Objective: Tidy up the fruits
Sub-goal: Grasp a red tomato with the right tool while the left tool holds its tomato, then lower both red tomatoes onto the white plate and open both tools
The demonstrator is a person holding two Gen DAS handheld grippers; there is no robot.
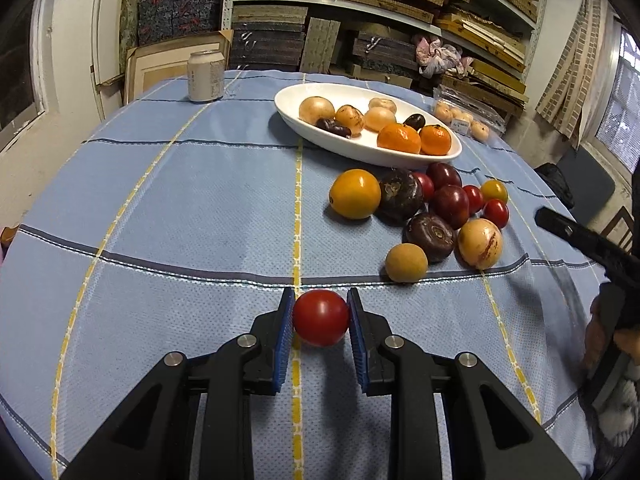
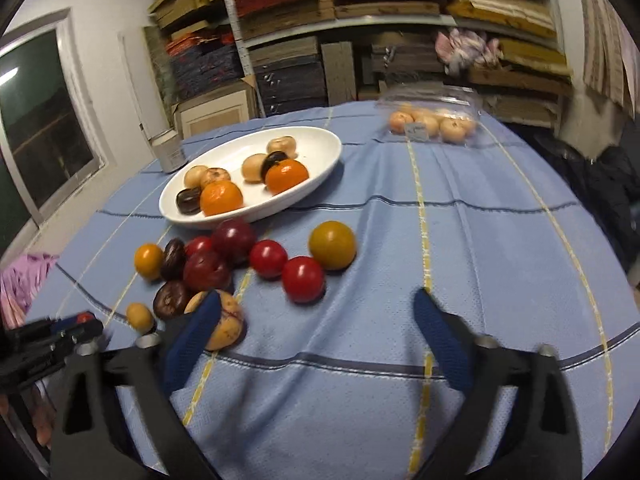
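Red tomato (image 1: 321, 317) sits pinched in my left hand-held gripper (image 1: 320, 316), above worktop (image 1: 160, 208). I keep squeeze light, carry toward white dish (image 1: 288, 98). Right hand-held gripper (image 2: 316, 320) spread wide, empty.

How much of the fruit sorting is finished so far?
Partly done. The white dish already holds several fruits, among them two oranges. In hand: the left gripper is shut on a red tomato, near the table's front. The right gripper is open and empty. Left: a pile of loose fruit on the blue cloth beside the dish.
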